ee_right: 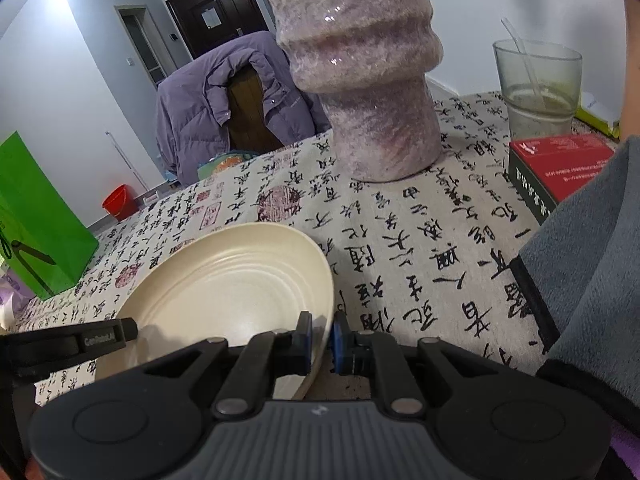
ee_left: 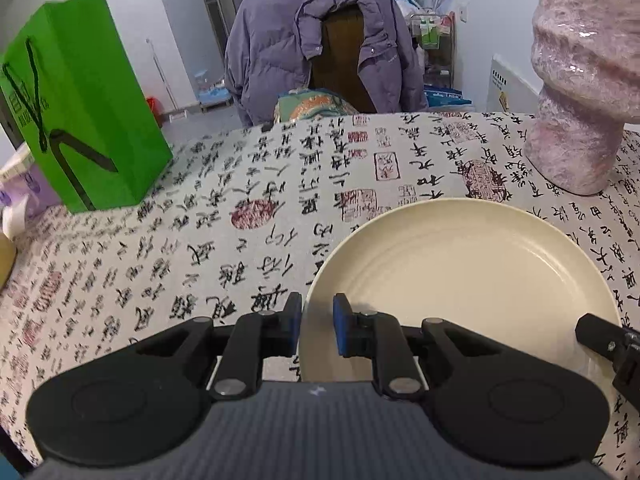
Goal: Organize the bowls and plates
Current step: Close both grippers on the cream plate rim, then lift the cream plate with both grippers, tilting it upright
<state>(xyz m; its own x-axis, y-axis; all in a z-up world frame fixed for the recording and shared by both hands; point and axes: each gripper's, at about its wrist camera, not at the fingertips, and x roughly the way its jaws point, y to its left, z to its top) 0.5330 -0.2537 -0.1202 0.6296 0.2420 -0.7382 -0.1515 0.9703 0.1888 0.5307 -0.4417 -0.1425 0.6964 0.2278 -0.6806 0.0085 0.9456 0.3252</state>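
Both grippers are clamped on the rim of one cream plate point(ee_left: 472, 268) that sits on the near part of the table point(ee_left: 224, 216), which is covered by a cloth printed with black calligraphy and red seals.

The left gripper point(ee_left: 317, 326) reaches forward and down from the near edge. Its two blue-padded fingers point(ee_left: 341, 330) are drawn close together with the plate's near-left rim between them, one finger outside the rim and one inside. The tip of the other tool shows at the plate's near-right edge.

The right gripper point(ee_right: 321, 340) also slopes forward and down. Its jaws are pinched on the plate's near-right rim, one finger point(ee_right: 305, 336) inside the plate and the other outside. A grey sleeve point(ee_right: 592, 264) lies along the right side of this view. The plate point(ee_right: 236, 280) looks tilted here, right edge higher, though the fisheye makes this uncertain.

Beyond the plate to the right stands a tall pinkish vase point(ee_left: 576, 92). A green bag point(ee_left: 80, 108) stands at the far left. Right of the vase are a glass point(ee_right: 538, 88) with a spoon and a red box point(ee_right: 560, 164). A purple jacket point(ee_left: 320, 44) hangs on a chair past the table.
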